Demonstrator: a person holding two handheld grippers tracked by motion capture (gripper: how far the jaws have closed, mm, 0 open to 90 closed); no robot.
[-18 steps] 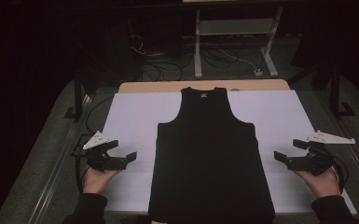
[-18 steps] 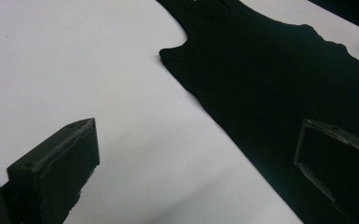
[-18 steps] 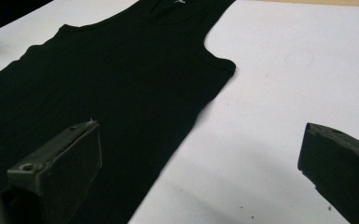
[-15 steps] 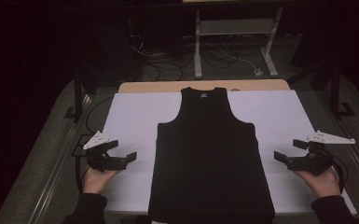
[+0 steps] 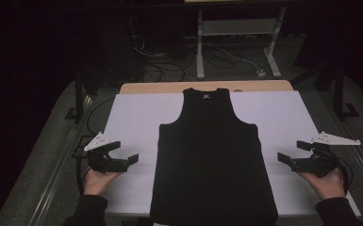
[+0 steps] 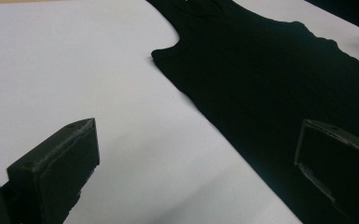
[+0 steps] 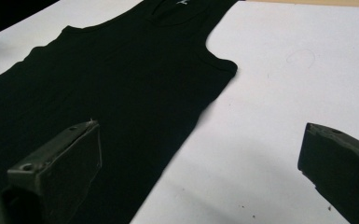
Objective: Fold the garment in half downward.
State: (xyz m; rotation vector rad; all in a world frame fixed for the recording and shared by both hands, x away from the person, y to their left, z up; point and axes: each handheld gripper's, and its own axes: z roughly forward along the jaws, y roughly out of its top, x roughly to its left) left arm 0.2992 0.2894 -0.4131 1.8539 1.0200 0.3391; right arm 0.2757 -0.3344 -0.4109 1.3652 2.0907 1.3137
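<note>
Flanking black tank top (image 5: 213, 155), seemingly untouched

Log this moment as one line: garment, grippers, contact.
garment: black tank top flat on white sheet | left gripper: open, beside it | right gripper: open, beside it | contact: none

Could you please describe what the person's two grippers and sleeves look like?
Both the left gripper and the right gripper are black, each with two blocky jaws and a pale three-cornered plate on top. A dark cable trails from each. The person wears dark long sleeves ending at the wrists.
</note>
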